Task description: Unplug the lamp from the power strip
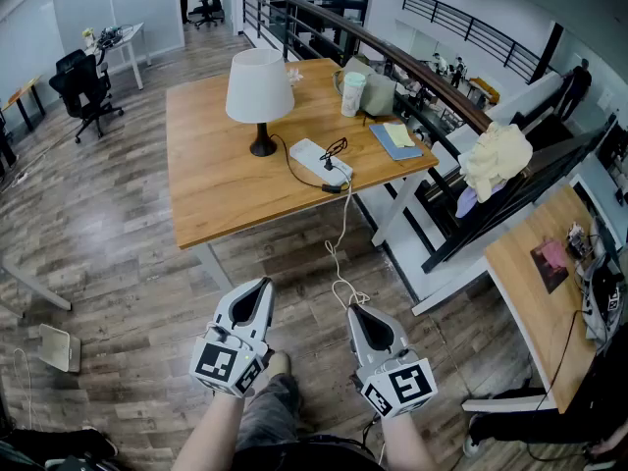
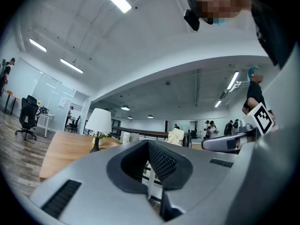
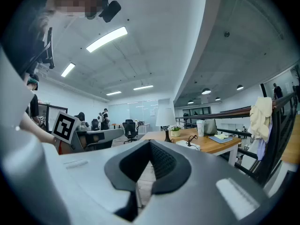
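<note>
A white-shaded lamp (image 1: 260, 86) stands on the wooden table (image 1: 216, 184). Its black cord runs to a white power strip (image 1: 321, 160) near the table's front right edge, where a black plug (image 1: 331, 155) sits. The strip's white cable (image 1: 339, 253) hangs down to the floor. Both grippers are low in the head view, well short of the table. My left gripper (image 1: 263, 287) and my right gripper (image 1: 355, 311) are both shut with nothing in them. The left gripper view shows the lamp (image 2: 99, 121) far off; the right gripper view shows the lamp (image 3: 164, 118) and the strip (image 3: 188, 145).
A cup (image 1: 352, 93), a grey bag (image 1: 379, 93) and a notebook (image 1: 395, 137) lie at the table's far right. A dark railing (image 1: 432, 86) with a cream cloth (image 1: 496, 155) runs on the right. An office chair (image 1: 83, 91) is at the left, a second desk (image 1: 530, 292) at the right.
</note>
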The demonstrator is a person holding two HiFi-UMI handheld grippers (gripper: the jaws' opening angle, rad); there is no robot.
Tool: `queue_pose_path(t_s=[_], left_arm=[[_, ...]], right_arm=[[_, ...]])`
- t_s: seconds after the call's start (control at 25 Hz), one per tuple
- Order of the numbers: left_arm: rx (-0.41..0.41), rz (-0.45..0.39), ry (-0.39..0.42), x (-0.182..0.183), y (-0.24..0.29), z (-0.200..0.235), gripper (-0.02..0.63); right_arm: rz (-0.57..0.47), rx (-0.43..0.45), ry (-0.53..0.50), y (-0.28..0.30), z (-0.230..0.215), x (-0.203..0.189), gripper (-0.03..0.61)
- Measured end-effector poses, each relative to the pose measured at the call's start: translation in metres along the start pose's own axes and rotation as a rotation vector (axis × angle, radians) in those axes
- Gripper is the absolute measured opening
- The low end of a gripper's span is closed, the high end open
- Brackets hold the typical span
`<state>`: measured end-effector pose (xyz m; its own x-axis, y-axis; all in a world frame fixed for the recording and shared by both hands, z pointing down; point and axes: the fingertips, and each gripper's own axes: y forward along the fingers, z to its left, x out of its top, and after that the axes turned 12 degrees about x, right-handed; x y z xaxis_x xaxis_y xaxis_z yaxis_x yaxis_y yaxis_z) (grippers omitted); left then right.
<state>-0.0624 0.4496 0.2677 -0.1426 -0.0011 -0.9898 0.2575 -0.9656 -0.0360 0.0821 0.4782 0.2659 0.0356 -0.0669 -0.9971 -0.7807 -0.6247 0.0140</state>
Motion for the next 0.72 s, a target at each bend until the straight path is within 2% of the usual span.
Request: queue_pose_path(t_s=[0.24,0.72], left_arm=[[-0.048,0.026,0.023,0.001,0.06,0.016,-0.003],[-0.107,0.068,0.008,-0.01,0.16,0.066,-0.003]], right_arm=[[0.016,-0.036,0.017,0.044,-0.044,-0.005,0.008],[0.042,-0.092,0.052,0.135,-0.114,-0.017,0.006]])
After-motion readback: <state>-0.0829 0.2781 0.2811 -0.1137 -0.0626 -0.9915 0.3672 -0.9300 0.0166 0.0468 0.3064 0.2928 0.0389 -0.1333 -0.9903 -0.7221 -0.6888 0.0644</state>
